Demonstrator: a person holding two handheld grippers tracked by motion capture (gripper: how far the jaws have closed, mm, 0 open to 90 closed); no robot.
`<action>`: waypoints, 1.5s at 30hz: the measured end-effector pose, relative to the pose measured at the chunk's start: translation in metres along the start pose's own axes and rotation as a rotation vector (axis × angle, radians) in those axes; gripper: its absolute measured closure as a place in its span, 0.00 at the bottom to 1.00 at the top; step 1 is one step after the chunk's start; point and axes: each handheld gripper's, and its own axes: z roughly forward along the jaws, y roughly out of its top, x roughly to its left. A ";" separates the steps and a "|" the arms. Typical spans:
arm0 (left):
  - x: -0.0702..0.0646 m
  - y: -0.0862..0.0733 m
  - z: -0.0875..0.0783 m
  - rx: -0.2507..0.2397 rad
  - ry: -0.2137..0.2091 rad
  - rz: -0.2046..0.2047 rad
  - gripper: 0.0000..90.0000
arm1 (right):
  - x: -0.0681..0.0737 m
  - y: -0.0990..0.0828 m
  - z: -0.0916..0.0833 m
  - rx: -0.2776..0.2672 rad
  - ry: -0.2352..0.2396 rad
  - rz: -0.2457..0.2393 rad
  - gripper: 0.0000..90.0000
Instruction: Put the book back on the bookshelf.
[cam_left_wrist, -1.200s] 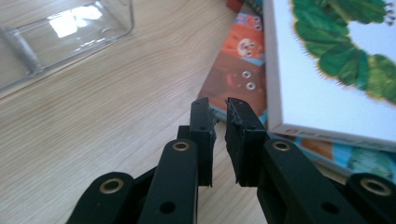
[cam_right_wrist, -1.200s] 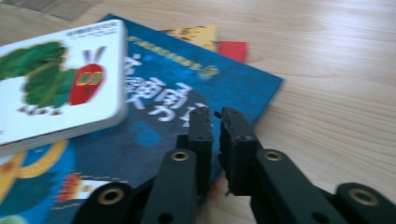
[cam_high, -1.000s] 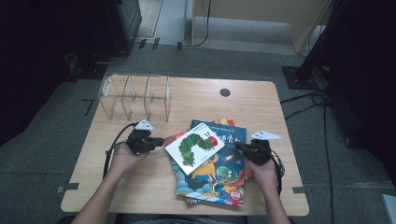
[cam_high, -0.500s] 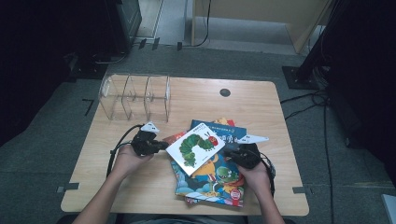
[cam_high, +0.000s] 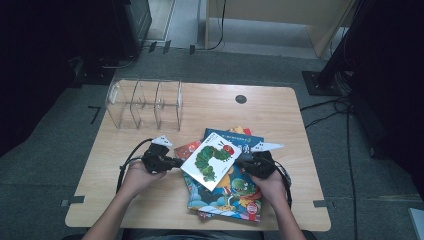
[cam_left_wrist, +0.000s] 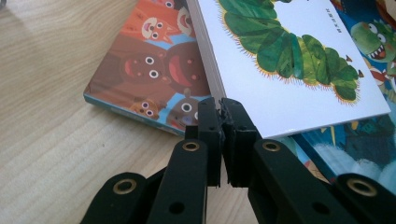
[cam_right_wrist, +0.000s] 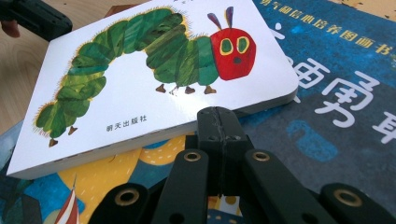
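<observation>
A white caterpillar board book (cam_high: 212, 160) lies tilted on top of a loose pile of picture books in the middle of the table. My left gripper (cam_high: 172, 162) is shut, and its tips (cam_left_wrist: 222, 105) rest against the book's left edge (cam_left_wrist: 299, 93). My right gripper (cam_high: 241, 162) is shut too. Its tips (cam_right_wrist: 218, 114) press the opposite edge of the same book (cam_right_wrist: 140, 84). Neither holds anything between its jaws. Under the white book lie an animal-faces book (cam_left_wrist: 149, 70), a dark blue book (cam_right_wrist: 336, 93) and a dinosaur book (cam_high: 230, 192).
A clear acrylic divider rack (cam_high: 145, 102) stands at the back left of the wooden table (cam_high: 260, 107). A round black cable hole (cam_high: 241, 99) sits near the far edge. Bare wood lies left of the pile and behind it.
The right gripper has slid left, from the pile's right side up to the white book's edge. The left gripper has edged right to the book's other side.
</observation>
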 end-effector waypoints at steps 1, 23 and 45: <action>-0.001 -0.001 0.000 0.002 -0.002 -0.008 0.97 | 0.000 0.001 0.001 0.000 0.002 0.000 1.00; 0.003 0.036 0.002 0.059 0.015 -0.089 0.34 | 0.002 0.013 0.013 0.009 -0.007 -0.042 1.00; 0.005 0.053 0.032 0.186 -0.019 -0.158 0.33 | 0.022 0.007 0.020 -0.005 0.009 -0.088 1.00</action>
